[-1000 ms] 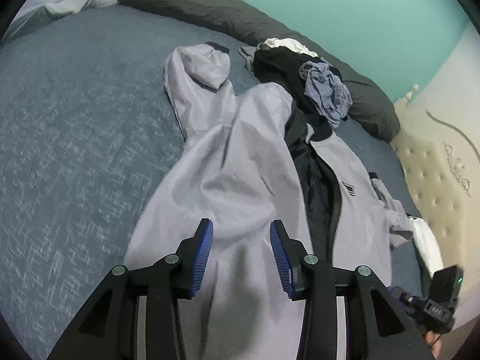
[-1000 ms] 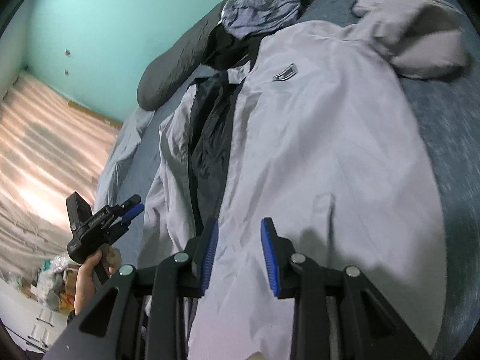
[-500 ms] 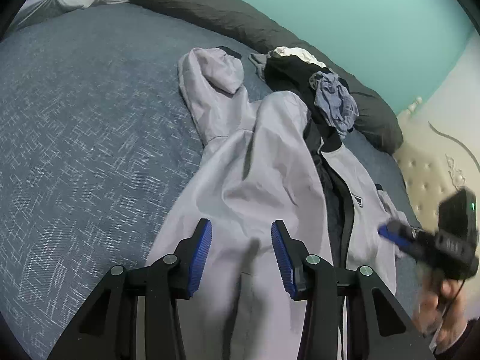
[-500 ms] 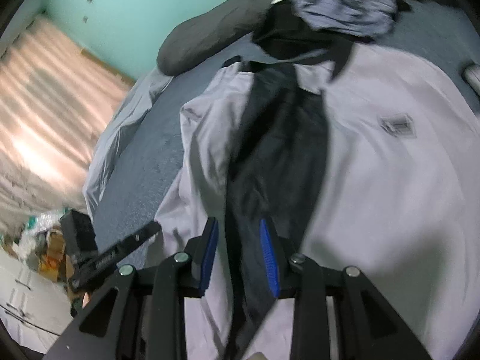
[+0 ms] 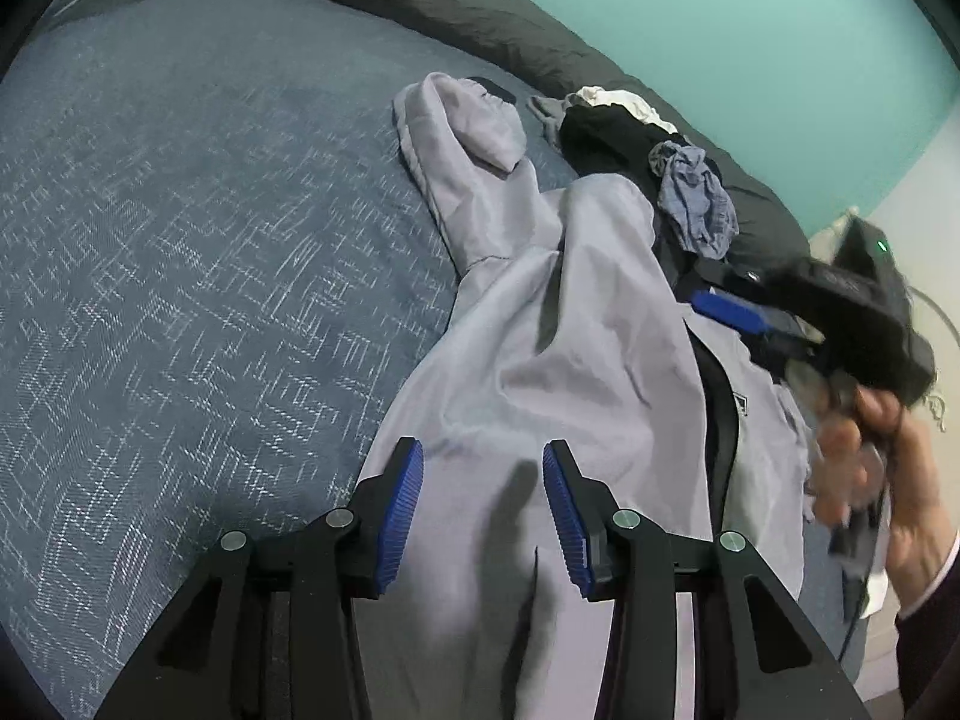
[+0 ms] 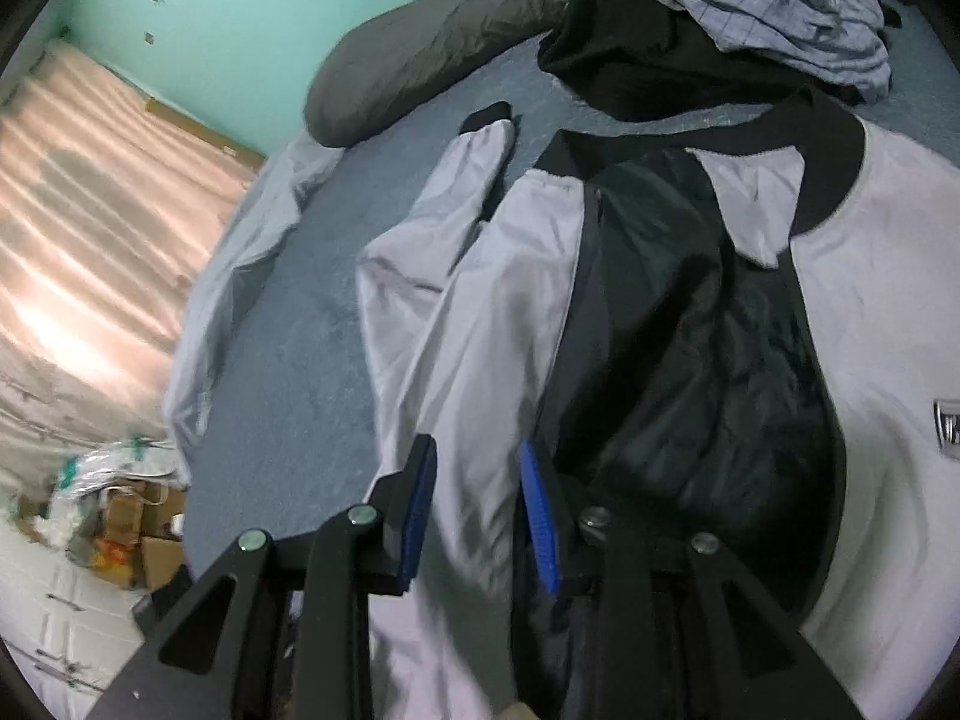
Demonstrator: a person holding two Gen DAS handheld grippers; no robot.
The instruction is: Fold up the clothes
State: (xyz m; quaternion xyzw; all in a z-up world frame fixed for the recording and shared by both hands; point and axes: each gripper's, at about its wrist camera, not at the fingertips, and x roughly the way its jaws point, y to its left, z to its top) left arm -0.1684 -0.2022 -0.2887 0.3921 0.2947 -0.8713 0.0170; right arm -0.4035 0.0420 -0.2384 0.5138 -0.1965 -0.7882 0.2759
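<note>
A blue-grey textured bedspread (image 5: pixel 180 276) fills most of the left wrist view, a long dark pillow (image 5: pixel 456 6) running along its upper edge against a turquoise wall (image 5: pixel 720 18). The grey jacket (image 5: pixel 576 360) lies open and face up across the centre and lower right of that frame, black lining (image 6: pixel 708 360) exposed (a small chest badge shows at the right edge of the right wrist view), one sleeve (image 5: pixel 462 138) folded back toward the pillow. A heap of other clothes (image 6: pixel 750 12), black with a crumpled blue checked piece on top, sits just beyond the collar. At bottom centre, the left gripper (image 5: pixel 483 510) hovers with jaws spread over the jacket's hem, nothing between them. The right gripper (image 6: pixel 477 519), jaws likewise apart and empty, hangs above the jacket's other front panel, and appears blurred at the right of the left view, held in a hand (image 5: pixel 882 456).
</note>
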